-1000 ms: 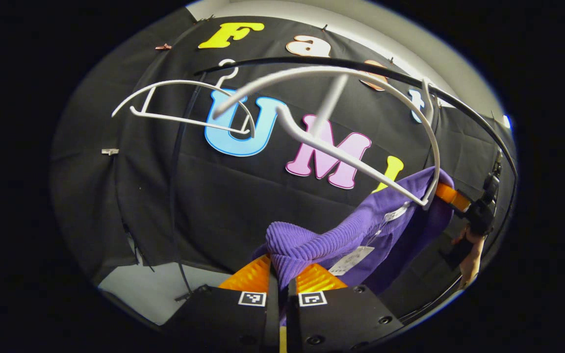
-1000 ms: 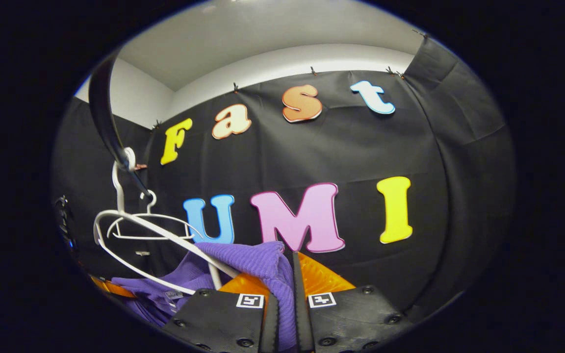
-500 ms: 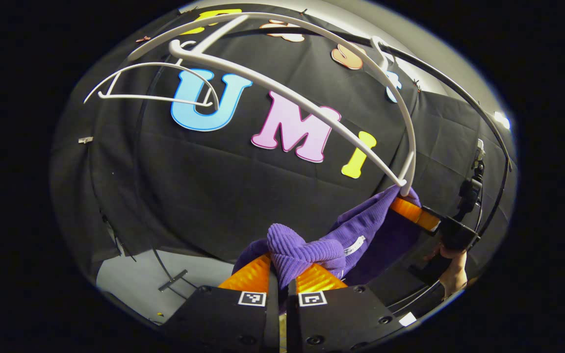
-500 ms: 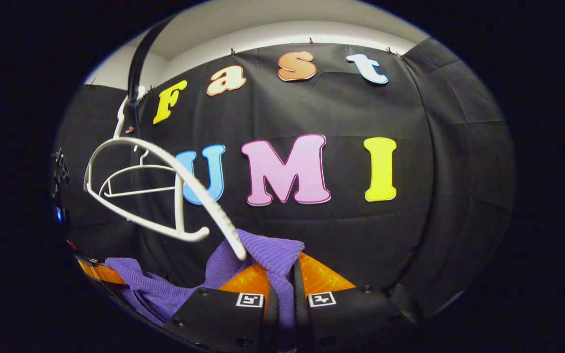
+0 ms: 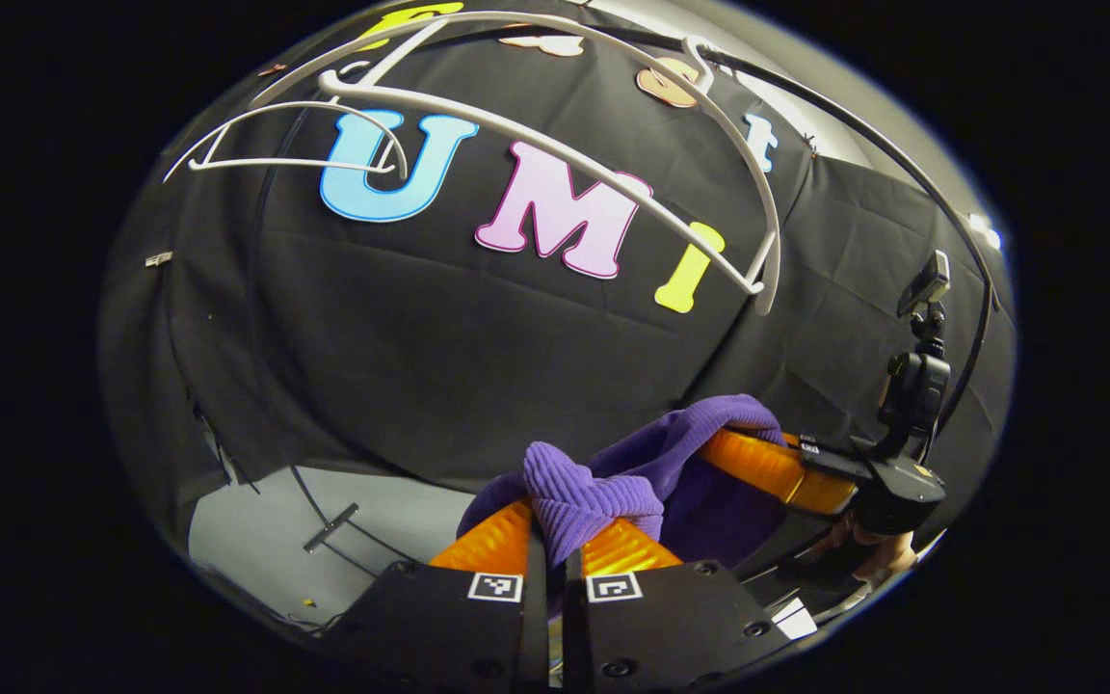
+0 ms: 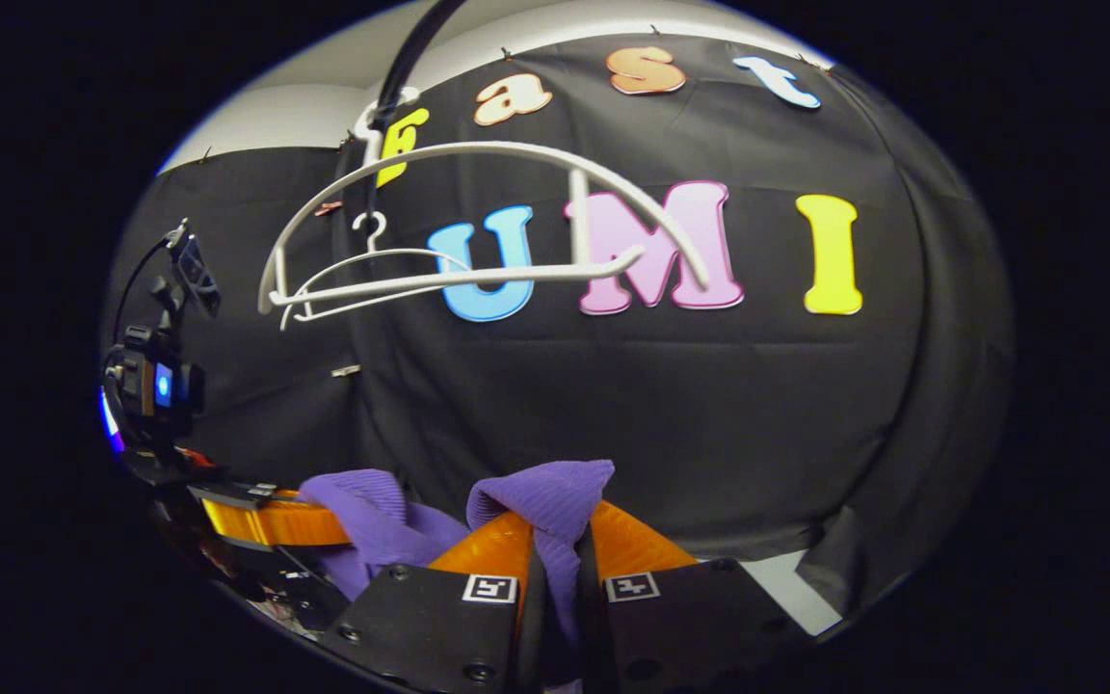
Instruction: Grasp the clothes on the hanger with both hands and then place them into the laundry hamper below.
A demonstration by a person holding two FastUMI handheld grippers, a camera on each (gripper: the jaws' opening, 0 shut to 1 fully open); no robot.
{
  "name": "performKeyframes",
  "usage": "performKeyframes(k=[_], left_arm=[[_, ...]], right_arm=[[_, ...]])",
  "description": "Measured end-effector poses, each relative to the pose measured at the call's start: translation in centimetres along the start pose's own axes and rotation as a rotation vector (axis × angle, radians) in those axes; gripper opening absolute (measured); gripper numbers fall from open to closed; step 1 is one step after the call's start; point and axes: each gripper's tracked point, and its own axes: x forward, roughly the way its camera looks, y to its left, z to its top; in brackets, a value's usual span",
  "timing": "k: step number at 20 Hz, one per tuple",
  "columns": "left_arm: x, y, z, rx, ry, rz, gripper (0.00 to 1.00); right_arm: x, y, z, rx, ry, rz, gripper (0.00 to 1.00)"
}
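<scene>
purple garment (image 5: 603,487) apparently now clear of hanger (image 5: 565,154)

No readable text, brand or number on any object. Each hand-held gripper body carries two small square black-and-white fiducial markers near the base of its fingers, patterns only, no characters: left hand-held gripper (image 5: 555,525) markers in the left gripper view, right hand-held gripper (image 6: 555,525) markers in the right gripper view. Small lit blue screen on the camera mount at left of the right gripper view, too small to make out.
</scene>
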Motion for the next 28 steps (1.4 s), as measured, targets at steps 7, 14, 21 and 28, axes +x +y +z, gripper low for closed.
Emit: performKeyframes(k=[7, 14, 21, 28], left_arm=[[-0.4, 1.3, -4.8, -0.05, 0.126, 0.061, 0.1], [1.6, 2.1, -13.3, -0.231, 0.425, 0.125, 0.1], [0.8, 1.6, -12.9, -0.384, 0.542, 0.175, 0.1], [0.4, 1.5, -12.7, -0.417, 0.593, 0.181, 0.1]], right_arm=[[-0.9, 5.2, -6.4, 0.011, 0.203, 0.12, 0.19], [-0.9, 4.6, -14.6, 0.033, 0.498, 0.072, 0.19], [-1.8, 4.9, -19.0, 0.069, 0.666, 0.053, 0.19], [-2.1, 4.9, -20.0, 0.054, 0.714, 0.047, 0.19]])
